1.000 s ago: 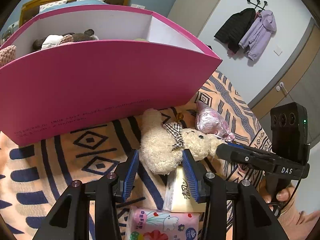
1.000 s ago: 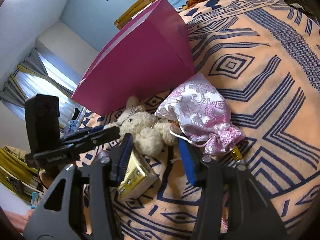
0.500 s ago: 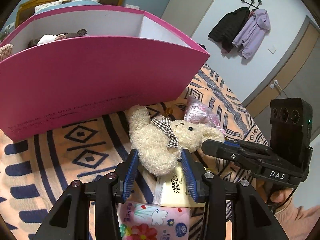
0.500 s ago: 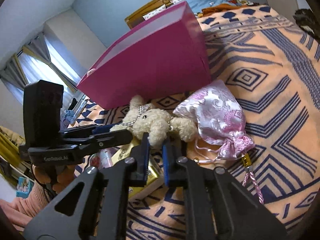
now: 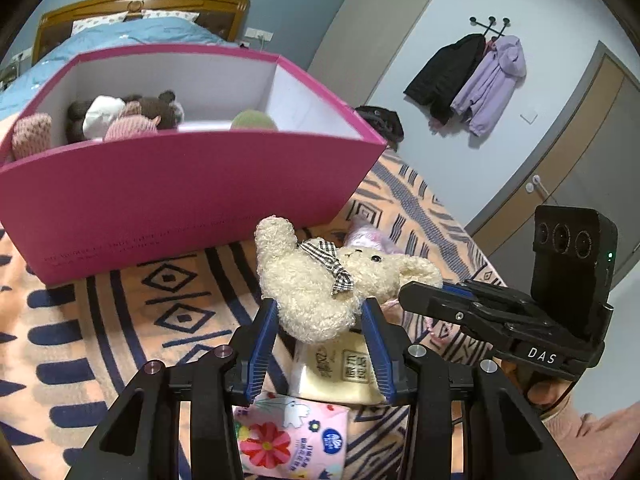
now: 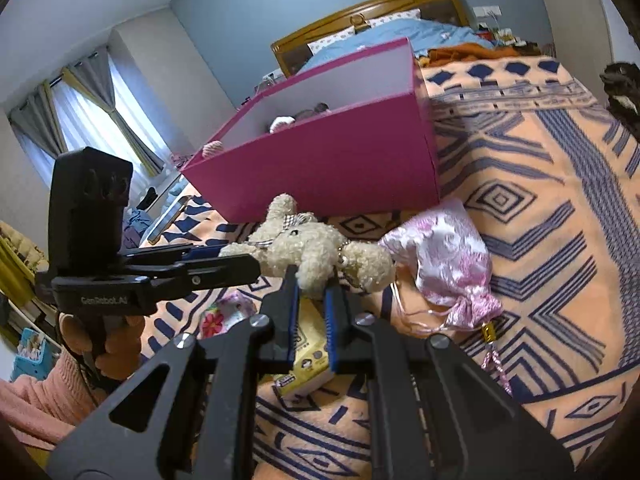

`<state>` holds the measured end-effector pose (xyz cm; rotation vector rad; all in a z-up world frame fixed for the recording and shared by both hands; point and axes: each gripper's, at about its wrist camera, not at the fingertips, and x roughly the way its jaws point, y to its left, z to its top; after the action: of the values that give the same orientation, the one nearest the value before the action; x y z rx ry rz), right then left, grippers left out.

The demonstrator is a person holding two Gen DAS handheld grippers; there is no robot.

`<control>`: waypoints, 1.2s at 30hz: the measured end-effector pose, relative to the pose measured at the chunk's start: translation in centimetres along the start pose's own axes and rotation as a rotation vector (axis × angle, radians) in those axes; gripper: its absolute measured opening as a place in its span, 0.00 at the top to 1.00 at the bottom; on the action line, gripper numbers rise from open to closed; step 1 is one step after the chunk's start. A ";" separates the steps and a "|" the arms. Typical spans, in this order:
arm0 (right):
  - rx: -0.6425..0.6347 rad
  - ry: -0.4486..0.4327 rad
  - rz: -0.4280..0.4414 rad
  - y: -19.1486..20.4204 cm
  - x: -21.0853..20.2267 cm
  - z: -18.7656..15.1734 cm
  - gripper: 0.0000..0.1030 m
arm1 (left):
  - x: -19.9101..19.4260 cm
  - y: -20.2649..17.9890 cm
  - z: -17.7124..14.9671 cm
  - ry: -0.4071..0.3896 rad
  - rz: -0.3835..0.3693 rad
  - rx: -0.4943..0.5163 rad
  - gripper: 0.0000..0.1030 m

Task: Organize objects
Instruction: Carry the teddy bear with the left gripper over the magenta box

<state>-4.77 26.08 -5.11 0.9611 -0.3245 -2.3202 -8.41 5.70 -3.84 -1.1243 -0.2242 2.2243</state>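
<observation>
A cream plush bunny (image 5: 320,280) with a checked bow is held above the bedspread. My left gripper (image 5: 320,308) is shut on its body. My right gripper (image 6: 312,280) is shut on one of its limbs; the bunny also shows in the right wrist view (image 6: 304,248). A pink box (image 5: 192,184) stands just beyond, with several plush toys (image 5: 120,116) inside; it shows in the right wrist view too (image 6: 332,168). A pink satin pouch (image 6: 448,256) lies on the bedspread to the right of the bunny.
A yellow tissue pack (image 5: 340,368) and a pink flowered tissue pack (image 5: 288,440) lie under the grippers. The orange and blue patterned bedspread (image 6: 540,200) stretches to the right. Coats (image 5: 472,76) hang on the far wall. A dark object (image 6: 620,88) sits at the bed's right edge.
My right gripper has shut on the bunny's limb. Both grippers have lifted the bunny off the bedspread, and the view now looks down into the pink box.
</observation>
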 end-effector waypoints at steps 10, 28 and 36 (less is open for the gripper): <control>-0.106 -0.056 -0.006 2.0 -2.2 2.9 0.88 | -3.3 -1.8 2.0 -0.096 -0.005 0.044 0.59; -0.201 -0.109 0.028 3.0 -1.4 9.4 0.88 | -5.1 -1.6 8.0 -0.203 0.090 0.079 0.59; -0.217 -0.089 0.003 2.7 0.9 11.6 0.87 | -3.5 -0.1 9.8 -0.183 0.117 0.049 0.59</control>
<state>-12.25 23.36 3.78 0.7528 -0.1061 -2.3425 -14.45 4.85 4.64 -0.9302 -0.1830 2.4256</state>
